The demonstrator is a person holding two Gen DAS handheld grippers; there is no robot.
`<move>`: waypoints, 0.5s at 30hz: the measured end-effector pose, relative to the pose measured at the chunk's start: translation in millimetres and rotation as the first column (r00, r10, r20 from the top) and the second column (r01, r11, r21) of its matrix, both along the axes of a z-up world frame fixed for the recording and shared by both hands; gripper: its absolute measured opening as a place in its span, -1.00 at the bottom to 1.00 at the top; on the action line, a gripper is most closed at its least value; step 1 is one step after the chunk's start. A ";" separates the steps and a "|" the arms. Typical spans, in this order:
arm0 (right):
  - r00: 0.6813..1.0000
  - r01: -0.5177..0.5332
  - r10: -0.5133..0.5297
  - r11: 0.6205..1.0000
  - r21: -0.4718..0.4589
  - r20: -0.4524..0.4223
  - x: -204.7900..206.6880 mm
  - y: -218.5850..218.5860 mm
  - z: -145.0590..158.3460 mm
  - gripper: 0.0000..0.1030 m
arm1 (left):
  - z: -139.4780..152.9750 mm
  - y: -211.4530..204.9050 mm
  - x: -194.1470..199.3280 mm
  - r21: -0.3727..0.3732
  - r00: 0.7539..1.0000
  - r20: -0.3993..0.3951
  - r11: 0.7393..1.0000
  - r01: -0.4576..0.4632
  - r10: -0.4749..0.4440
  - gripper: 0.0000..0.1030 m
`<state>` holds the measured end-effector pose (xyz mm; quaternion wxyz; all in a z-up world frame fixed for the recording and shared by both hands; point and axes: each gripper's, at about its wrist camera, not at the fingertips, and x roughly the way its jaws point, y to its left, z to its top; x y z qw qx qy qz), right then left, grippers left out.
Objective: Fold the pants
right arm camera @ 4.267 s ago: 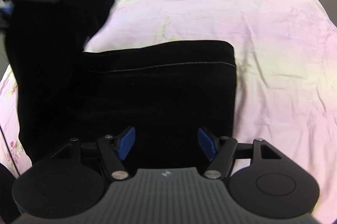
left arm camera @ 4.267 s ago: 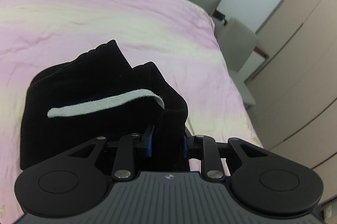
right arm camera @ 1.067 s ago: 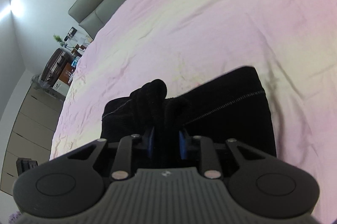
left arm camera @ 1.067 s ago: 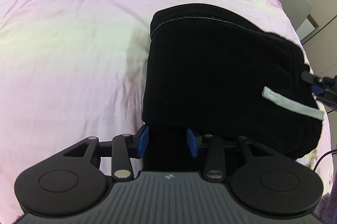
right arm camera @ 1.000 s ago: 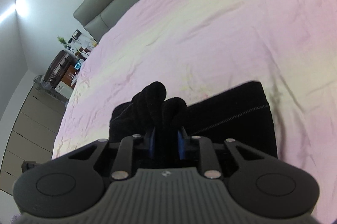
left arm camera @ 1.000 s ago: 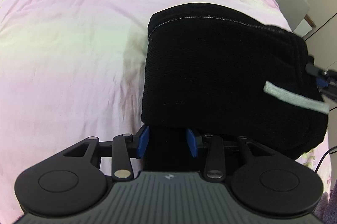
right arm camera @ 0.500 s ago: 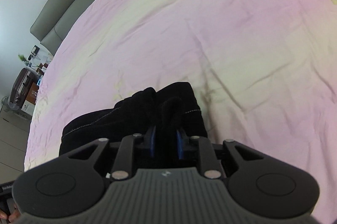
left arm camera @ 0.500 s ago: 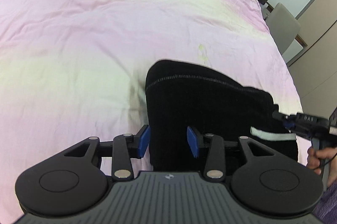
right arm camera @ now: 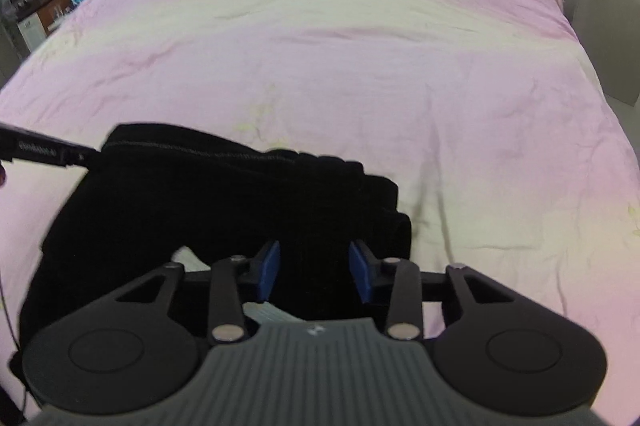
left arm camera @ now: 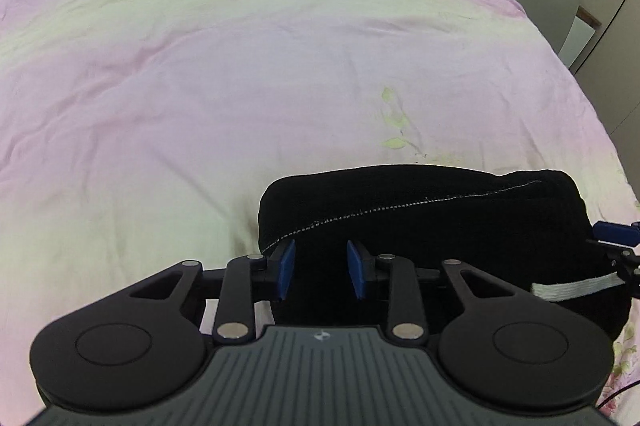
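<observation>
The black pants (left arm camera: 432, 222) lie folded in a compact bundle on the pink bed (left arm camera: 240, 65), at its near edge. My left tool (left arm camera: 320, 274) and right tool (right arm camera: 314, 272) both stand with fingers parted over the pants, gripping nothing.

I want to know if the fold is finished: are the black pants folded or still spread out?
Folded. The black pants lie as a compact, thick bundle with rounded edges on the pink bedspread, no legs trailing out.

The folded pants (left arm camera: 440, 226) lie on the bed (left arm camera: 200, 85), seemingly near its front edge.
</observation>
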<state>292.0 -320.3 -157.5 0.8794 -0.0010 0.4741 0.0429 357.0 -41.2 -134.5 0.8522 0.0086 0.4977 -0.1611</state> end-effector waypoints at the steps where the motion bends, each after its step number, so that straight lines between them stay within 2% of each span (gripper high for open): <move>1: 1.000 0.011 -0.011 1.000 -0.012 -0.011 1.4 -2.6 -10.5 -0.29 | -4.4 -2.5 5.5 0.005 1.000 -0.011 1.000 -0.006 0.006 -0.32; 5: 0.992 0.117 -0.109 0.983 0.144 -0.064 8.2 -28.7 -37.3 -0.23 | -26.7 -14.6 27.3 0.056 0.999 -0.051 0.998 -0.011 0.014 -0.30; 6: 0.990 0.129 -0.119 0.980 0.155 -0.069 9.9 -31.7 -41.1 -0.14 | -32.1 -19.9 31.0 0.082 0.999 -0.049 0.997 -0.004 0.008 -0.28; 7: 0.990 0.131 -0.122 0.981 0.144 -0.071 10.1 -32.3 -44.1 -0.05 | -36.6 -24.7 34.3 0.105 0.999 -0.048 0.994 0.001 0.004 -0.28; 11: 0.987 0.151 -0.140 0.974 0.168 -0.078 9.4 -35.5 -45.2 -0.04 | -38.0 -35.1 38.9 0.160 0.999 -0.032 0.987 0.008 -0.002 -0.27; 15: 0.991 0.132 -0.128 0.983 0.128 -0.044 1.8 -25.7 -26.4 -0.03 | -10.6 -22.0 26.3 0.131 1.000 -0.019 0.991 -0.010 0.013 -0.27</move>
